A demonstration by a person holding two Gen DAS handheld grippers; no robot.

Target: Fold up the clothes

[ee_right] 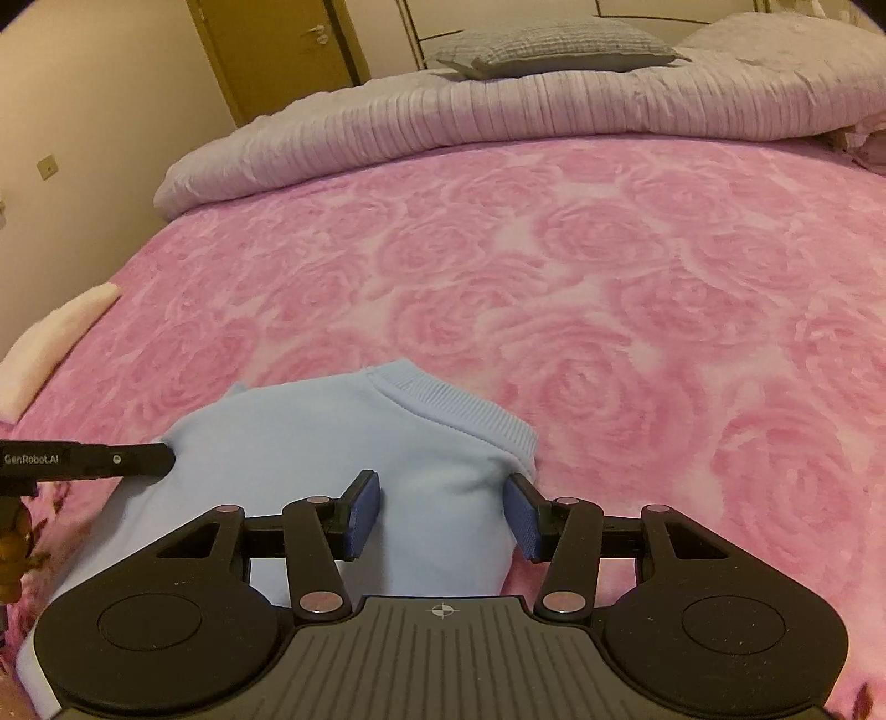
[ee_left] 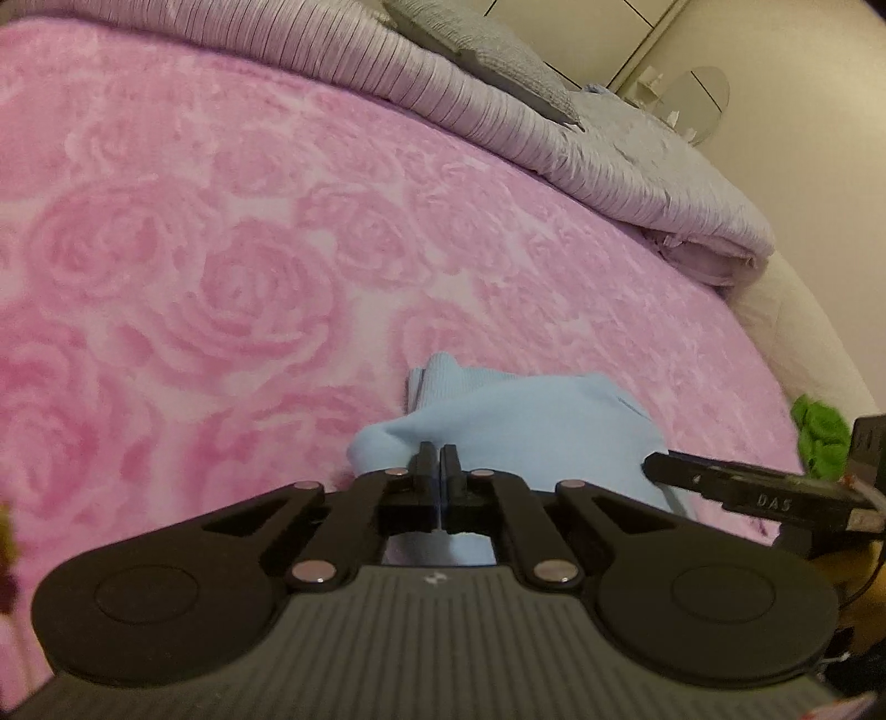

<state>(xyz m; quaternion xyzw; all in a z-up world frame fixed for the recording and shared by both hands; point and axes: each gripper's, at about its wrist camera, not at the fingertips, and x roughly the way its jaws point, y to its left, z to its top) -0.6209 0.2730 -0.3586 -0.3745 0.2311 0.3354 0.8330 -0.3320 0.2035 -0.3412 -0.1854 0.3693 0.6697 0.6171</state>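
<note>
Lying at 6 o'clock on the pink rose blanket [ee_right: 609,266], the light blue garment [ee_right: 310,443] sits under both your tools: your left gripper [ee_left: 438,459] is clenched on its edge fabric, while your right gripper [ee_right: 443,512] hangs released over the ribbed hem [ee_right: 459,410]

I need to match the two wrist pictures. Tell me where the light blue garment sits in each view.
Left wrist: light blue garment lies low, just right of centre, pinched by the shut left gripper.
Right wrist: it fills the lower left-centre, under the open right gripper.
Shared landmark: the grey pillow at the far end.
</note>
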